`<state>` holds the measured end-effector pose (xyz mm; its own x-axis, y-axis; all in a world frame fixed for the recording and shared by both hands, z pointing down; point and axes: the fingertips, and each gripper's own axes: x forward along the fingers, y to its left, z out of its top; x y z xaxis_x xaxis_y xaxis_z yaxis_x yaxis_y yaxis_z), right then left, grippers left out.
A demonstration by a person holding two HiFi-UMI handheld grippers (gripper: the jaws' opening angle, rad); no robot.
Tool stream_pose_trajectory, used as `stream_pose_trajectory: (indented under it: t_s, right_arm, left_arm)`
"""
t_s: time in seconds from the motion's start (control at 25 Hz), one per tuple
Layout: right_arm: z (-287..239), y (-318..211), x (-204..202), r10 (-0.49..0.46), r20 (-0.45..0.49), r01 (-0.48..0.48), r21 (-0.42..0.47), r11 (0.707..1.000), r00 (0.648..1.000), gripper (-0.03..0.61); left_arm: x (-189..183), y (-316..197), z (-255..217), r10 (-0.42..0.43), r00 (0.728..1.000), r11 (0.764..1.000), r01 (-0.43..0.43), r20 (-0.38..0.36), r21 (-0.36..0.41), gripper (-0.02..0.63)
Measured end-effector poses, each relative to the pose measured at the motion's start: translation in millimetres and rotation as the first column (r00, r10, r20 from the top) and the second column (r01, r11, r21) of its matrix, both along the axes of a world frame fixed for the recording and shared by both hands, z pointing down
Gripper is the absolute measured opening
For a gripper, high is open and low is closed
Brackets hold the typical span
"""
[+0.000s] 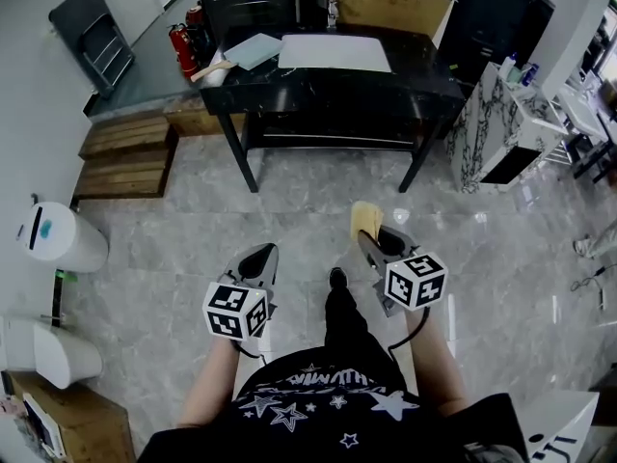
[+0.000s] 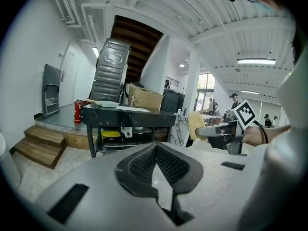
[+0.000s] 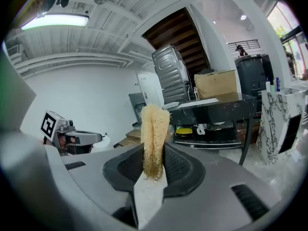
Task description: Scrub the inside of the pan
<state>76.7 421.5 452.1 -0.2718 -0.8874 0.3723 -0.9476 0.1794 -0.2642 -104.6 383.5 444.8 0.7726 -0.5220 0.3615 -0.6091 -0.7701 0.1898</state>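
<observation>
A yellow loofah sponge [image 1: 366, 218] sticks out of my right gripper [image 1: 371, 241], which is shut on it. In the right gripper view the sponge [image 3: 154, 134] stands upright between the pads. My left gripper [image 1: 258, 255] is shut with nothing in it, and its jaws meet in the left gripper view [image 2: 155, 150]. Both grippers hang at waist height over the floor, short of the black table [image 1: 424, 85]. At the table's left end lies a pale pan-like thing with a wooden handle [image 1: 214, 68]; I cannot tell what it is.
A bluish board [image 1: 253, 49] and a white board [image 1: 335, 53] lie on the table. Red fire extinguishers [image 1: 183, 39] and wooden steps [image 1: 125, 152] are at its left, a marble-patterned cabinet [image 1: 501, 133] at its right. A white bin [image 1: 58, 237] stands at far left.
</observation>
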Motion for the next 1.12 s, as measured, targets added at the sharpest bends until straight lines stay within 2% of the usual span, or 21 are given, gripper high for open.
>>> stream_pose_trajectory:
  t_s: [0.2, 0.6, 0.92, 1.12]
  right_arm:
    - [4, -71, 53, 0.007, 0.014, -0.007, -0.005, 1.0, 1.0, 0.091]
    - [6, -202, 132, -0.039, 0.05, 0.041, -0.033, 0.999, 0.998, 0.091]
    - [-2, -270, 190, -0.082, 0.075, 0.082, -0.003, 0.997, 0.994, 0.091]
    - [-4, -300, 207, -0.106, 0.092, 0.105, 0.019, 0.994, 0.99, 0.092]
  left_arm:
    - [48, -68, -1, 0.005, 1.0, 1.0, -0.005, 0.004, 0.005, 0.008]
    - [118, -184, 1, -0.06, 0.998, 0.997, 0.062, 0.033, -0.036, 0.008]
    - [179, -249, -2, -0.091, 0.995, 0.995, 0.092, 0.05, -0.035, 0.008]
    - [201, -280, -8, -0.126, 0.991, 0.992, 0.127, 0.044, -0.02, 0.008]
